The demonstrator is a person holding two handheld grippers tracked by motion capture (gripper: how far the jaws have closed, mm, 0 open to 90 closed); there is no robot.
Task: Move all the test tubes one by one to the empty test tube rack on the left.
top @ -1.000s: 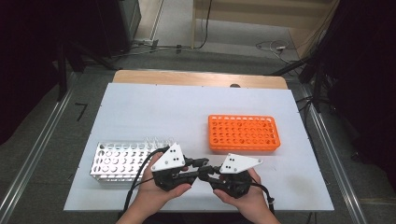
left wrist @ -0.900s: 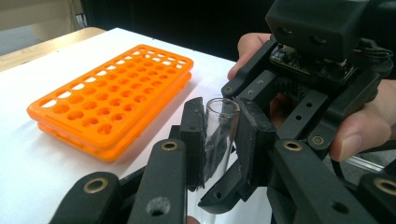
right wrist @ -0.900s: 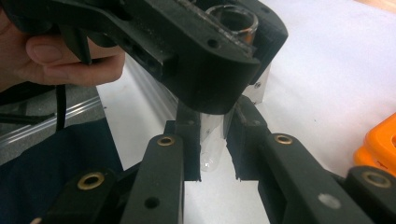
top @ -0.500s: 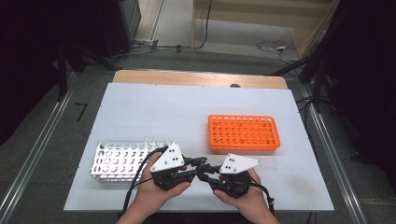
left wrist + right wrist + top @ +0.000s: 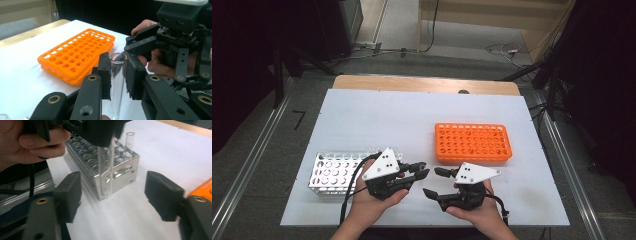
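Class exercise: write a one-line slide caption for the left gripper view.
Left gripper clamps a clear test tube beside the orange rack.

This looks like a laboratory bench set up inside a recording rig. A white table (image 5: 362, 115) with a bare wooden strip along its far edge carries lab ware: an orange plastic test-tube rack (image 5: 473, 142) toward the right edge, and a shiny metal tube rack (image 5: 332, 172) near the front left corner, with a clear glass test tube (image 5: 129, 141) standing in it. Another glass tube (image 5: 117, 82) shows in the left gripper view. Around the table run metal rails (image 5: 252, 165), dark curtains hang at both sides, and cables (image 5: 502, 50) lie on the grey floor beyond the far edge.
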